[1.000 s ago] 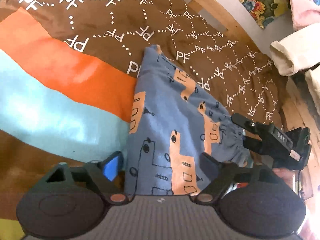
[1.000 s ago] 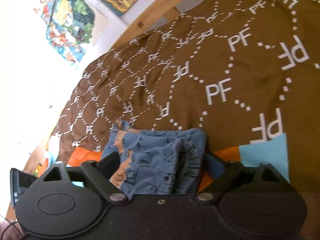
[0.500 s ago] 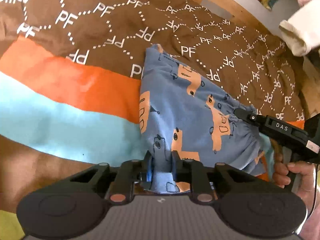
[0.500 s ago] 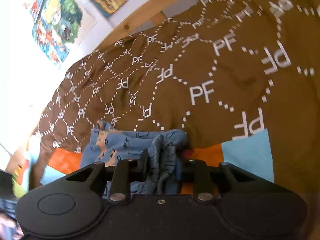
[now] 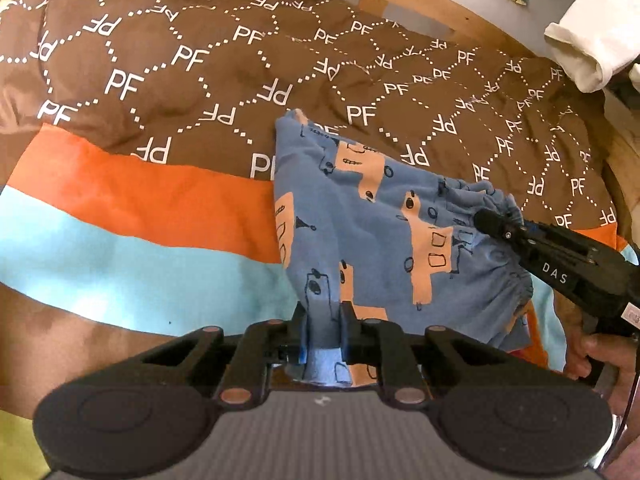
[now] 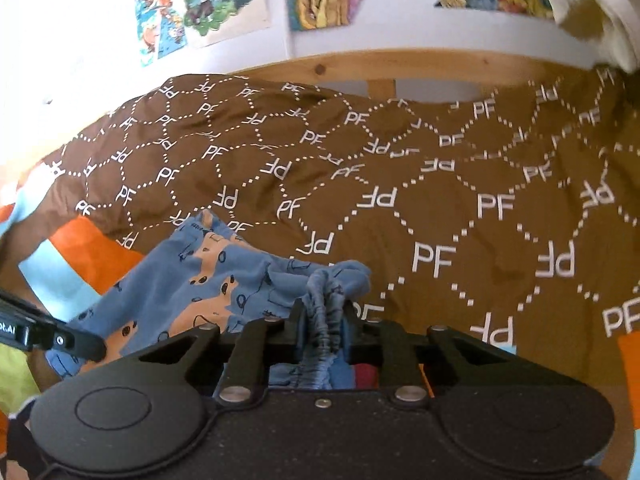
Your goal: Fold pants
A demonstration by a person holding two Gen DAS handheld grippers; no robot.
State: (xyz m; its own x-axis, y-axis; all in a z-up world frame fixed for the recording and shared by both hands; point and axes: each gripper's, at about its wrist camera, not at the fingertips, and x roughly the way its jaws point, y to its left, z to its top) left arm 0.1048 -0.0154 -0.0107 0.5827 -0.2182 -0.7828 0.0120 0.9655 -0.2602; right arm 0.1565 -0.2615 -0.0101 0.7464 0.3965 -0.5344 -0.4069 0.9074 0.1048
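Both grippers were closing on the blue printed pants, which lay on the brown PF-patterned duvet: the left gripper pinched a plain edge, the right gripper the gathered waistband. Only the right wrist view showed wall posters; the left showed a hand, probably holding the right gripper.

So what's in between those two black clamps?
Only the blue pants. The left gripper pinches the near edge, the right gripper the gathered waistband, both closing; the cloth spans between them over the bedspread. The left wrist view shows it best.
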